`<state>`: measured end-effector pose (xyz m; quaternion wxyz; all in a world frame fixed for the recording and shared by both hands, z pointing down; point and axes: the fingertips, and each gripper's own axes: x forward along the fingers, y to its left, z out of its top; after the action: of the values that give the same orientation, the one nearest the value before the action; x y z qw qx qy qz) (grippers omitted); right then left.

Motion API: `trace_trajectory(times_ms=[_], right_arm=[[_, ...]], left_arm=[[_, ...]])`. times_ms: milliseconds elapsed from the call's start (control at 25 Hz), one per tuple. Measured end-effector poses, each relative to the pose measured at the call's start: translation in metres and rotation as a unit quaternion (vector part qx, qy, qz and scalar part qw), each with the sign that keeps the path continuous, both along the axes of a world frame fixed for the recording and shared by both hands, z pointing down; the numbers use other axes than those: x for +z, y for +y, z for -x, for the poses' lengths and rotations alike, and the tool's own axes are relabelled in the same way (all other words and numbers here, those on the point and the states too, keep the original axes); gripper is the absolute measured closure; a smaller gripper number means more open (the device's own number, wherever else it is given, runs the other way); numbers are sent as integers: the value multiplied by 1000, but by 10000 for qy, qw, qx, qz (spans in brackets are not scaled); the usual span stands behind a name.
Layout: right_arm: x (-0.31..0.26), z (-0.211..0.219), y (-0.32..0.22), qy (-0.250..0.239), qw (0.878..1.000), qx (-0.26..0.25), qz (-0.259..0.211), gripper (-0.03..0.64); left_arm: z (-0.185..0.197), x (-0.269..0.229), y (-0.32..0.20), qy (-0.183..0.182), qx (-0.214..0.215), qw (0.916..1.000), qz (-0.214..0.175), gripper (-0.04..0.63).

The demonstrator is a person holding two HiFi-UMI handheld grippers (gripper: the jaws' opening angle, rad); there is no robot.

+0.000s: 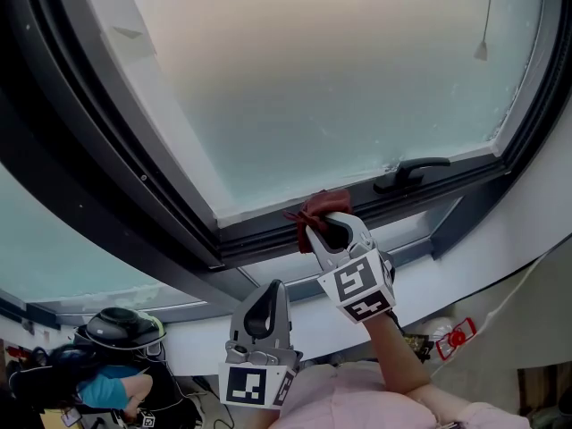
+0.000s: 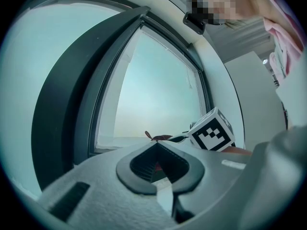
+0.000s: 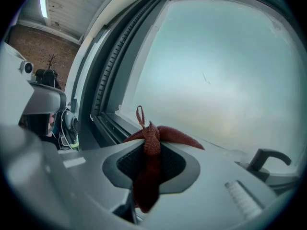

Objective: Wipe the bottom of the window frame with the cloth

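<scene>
Cloth (image 3: 149,150) – red, bunched – is pinched tight in our right gripper's (image 1: 329,228) jaws, while our left gripper (image 1: 270,288) hangs lower, jaws together on nothing. Beyond, we see the cloth against the window frame's (image 1: 261,238) bottom rail – left of the handle (image 1: 413,170).

Head view: from behind the left gripper (image 1: 273,286) and the right gripper (image 1: 326,226), facing the window frame (image 1: 268,235) at middle range. Left gripper view: close along its own jaws, facing the pane, with the right gripper at its right. Right gripper view: close along its own jaws, facing the same pane. All three share the cloth (image 1: 317,208) and the frame's bottom rail; the head and right gripper views share the window handle (image 1: 411,170)
</scene>
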<state>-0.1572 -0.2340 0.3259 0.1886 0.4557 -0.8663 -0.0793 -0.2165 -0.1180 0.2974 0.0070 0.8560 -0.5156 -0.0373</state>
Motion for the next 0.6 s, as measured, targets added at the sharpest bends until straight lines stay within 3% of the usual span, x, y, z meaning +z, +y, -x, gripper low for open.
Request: trace_trajectory(times_ms=[600], right_arm=[[1,-42,-7,-232,9992,314,54,538]], left_arm=[[-9,-2,3,-53,13,10000,-26,601]])
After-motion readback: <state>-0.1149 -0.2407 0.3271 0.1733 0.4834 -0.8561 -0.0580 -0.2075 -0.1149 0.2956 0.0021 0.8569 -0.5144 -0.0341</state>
